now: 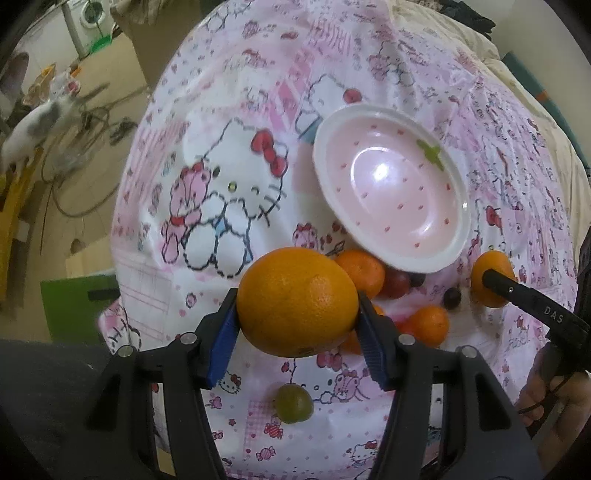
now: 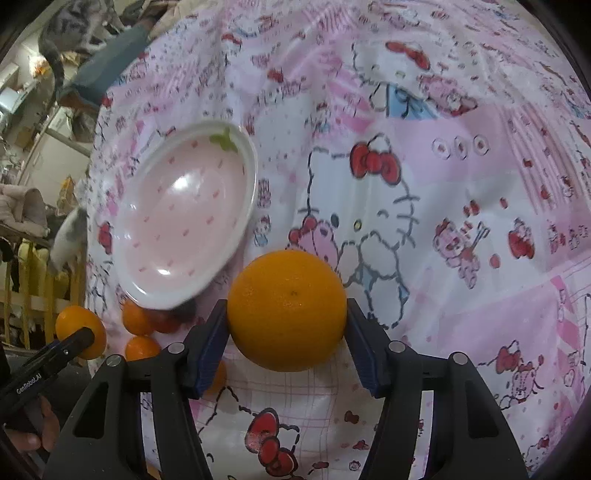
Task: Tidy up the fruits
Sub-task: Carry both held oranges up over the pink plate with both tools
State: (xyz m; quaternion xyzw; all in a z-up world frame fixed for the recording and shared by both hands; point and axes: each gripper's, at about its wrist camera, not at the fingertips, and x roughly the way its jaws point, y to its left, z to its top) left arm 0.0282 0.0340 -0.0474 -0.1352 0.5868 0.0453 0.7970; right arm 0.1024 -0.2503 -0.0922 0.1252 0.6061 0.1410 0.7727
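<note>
We see a pink cartoon-cat tablecloth (image 1: pixel 229 110) as our landmark. Left of it, a white-and-grey cat (image 1: pixel 33 129) stands on a yellow wooden frame (image 1: pixel 14 206). A cable loop (image 1: pixel 79 173) lies on the floor beside the cloth. A washing machine (image 1: pixel 86 20) sits far beyond its left edge, and a green box (image 1: pixel 74 306) near its lower left.

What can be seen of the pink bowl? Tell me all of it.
The pink bowl is shallow and round, glossy like ceramic or melamine, with a thick white rim, a pale pink inside dotted with small red marks like strawberry seeds, and a green leaf mark near one edge. It is empty and sits tilted on the patterned cloth, its lower edge over the small fruits beside it. No gripper touches it.
</note>
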